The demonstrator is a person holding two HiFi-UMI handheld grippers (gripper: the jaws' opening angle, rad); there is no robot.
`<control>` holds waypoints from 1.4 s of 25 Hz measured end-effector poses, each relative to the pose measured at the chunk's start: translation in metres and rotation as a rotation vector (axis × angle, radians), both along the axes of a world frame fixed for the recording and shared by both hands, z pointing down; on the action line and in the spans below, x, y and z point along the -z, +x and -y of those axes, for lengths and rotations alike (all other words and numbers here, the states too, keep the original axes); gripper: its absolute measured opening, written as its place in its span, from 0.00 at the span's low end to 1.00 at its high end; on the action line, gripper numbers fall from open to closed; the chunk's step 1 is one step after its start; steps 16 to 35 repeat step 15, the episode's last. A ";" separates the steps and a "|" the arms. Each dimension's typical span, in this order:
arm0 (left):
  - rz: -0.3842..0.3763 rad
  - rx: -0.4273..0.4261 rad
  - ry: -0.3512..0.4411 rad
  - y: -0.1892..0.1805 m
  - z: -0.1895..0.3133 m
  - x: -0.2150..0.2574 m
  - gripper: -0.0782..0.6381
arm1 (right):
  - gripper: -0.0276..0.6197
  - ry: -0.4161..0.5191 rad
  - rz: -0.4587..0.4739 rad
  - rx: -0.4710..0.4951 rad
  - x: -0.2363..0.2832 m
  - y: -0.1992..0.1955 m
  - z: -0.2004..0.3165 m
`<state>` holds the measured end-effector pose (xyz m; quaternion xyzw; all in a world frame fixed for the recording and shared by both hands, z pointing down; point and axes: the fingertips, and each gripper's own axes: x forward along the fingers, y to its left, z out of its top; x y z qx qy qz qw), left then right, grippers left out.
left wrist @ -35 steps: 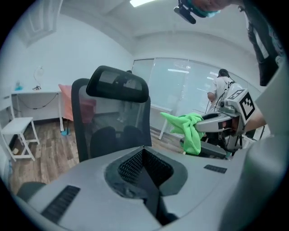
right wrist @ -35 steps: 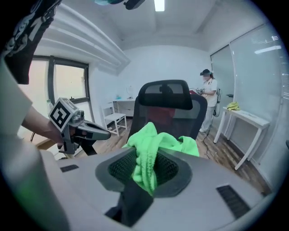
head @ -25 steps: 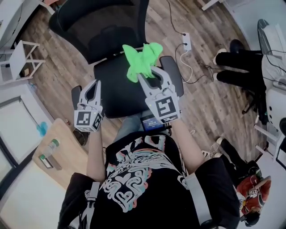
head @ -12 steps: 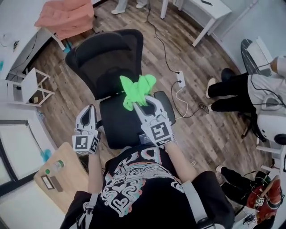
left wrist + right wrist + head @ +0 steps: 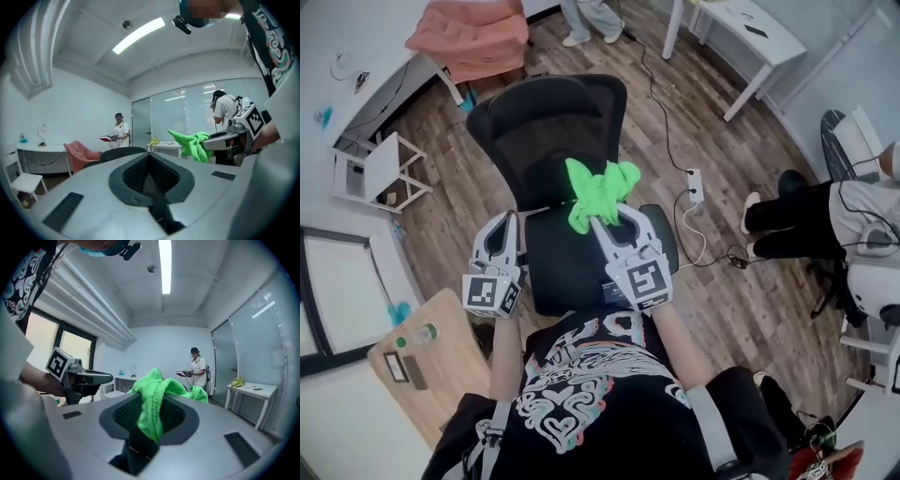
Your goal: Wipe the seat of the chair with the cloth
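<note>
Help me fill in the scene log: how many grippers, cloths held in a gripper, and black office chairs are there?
Grippers: 2, the left gripper shut on nothing, the right gripper shut on the cloth
Green cloth: 1
Black office chair: 1
Total: 4

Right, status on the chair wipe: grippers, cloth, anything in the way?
Right gripper shut on green cloth, above seat. Left gripper shut, empty. Nothing blocking.
</note>
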<state>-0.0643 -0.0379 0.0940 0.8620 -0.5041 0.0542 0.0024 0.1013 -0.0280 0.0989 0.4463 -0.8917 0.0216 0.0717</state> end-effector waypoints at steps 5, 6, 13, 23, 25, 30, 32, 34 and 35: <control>-0.005 0.014 -0.007 -0.004 -0.004 0.002 0.11 | 0.21 0.000 0.001 0.025 0.005 -0.011 -0.002; -0.006 0.018 -0.006 -0.003 -0.005 0.002 0.11 | 0.21 0.009 0.007 0.029 0.005 -0.009 -0.002; -0.008 0.044 0.002 0.001 -0.007 0.004 0.11 | 0.21 -0.012 0.013 0.036 0.007 0.002 -0.003; -0.007 0.048 0.002 0.000 -0.008 0.004 0.11 | 0.21 -0.014 0.017 0.034 0.007 0.003 -0.003; -0.007 0.048 0.002 0.000 -0.008 0.004 0.11 | 0.21 -0.014 0.017 0.034 0.007 0.003 -0.003; -0.007 0.048 0.002 0.000 -0.008 0.004 0.11 | 0.21 -0.014 0.017 0.034 0.007 0.003 -0.003; -0.007 0.048 0.002 0.000 -0.008 0.004 0.11 | 0.21 -0.014 0.017 0.034 0.007 0.003 -0.003; -0.007 0.048 0.002 0.000 -0.008 0.004 0.11 | 0.21 -0.014 0.017 0.034 0.007 0.003 -0.003; -0.007 0.048 0.002 0.000 -0.008 0.004 0.11 | 0.21 -0.014 0.017 0.034 0.007 0.003 -0.003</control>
